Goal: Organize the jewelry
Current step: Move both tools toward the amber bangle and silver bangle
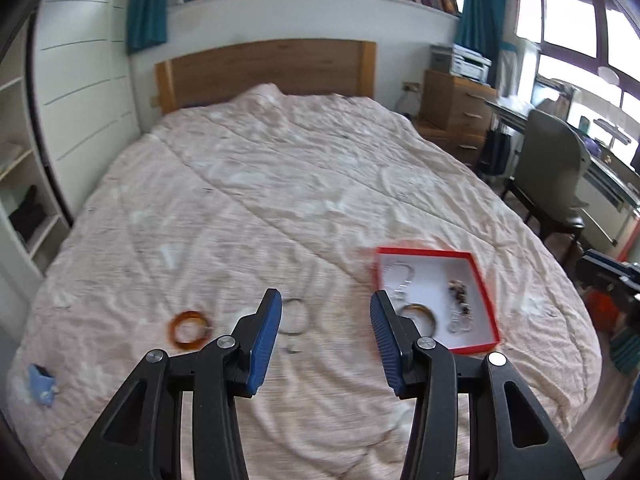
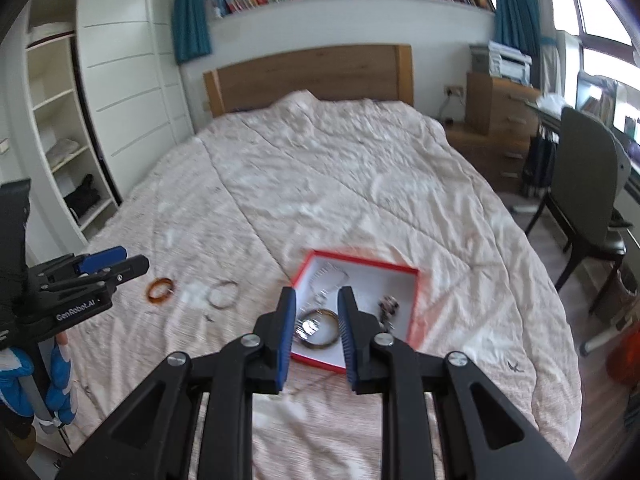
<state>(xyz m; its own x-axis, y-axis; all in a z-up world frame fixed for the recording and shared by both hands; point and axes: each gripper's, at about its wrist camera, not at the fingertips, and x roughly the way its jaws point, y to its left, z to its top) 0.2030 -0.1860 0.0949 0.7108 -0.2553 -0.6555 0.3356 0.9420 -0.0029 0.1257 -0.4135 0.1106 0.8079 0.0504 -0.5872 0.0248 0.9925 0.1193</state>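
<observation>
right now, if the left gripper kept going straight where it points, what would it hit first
Probably the pink bedspread just beyond the thin wire bangle; nothing sits between the open left gripper and the bed. Depth is unclear.

Before you, a crumpled matt cloth quilt carries a red-rimmed cardboard box, a glossy amber bangle and thin metal rings, below a smooth wooden headboard.

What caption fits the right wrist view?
Empty right gripper above red box holding jewelry; amber bangle and thin bracelet lie loose on bedspread.
</observation>
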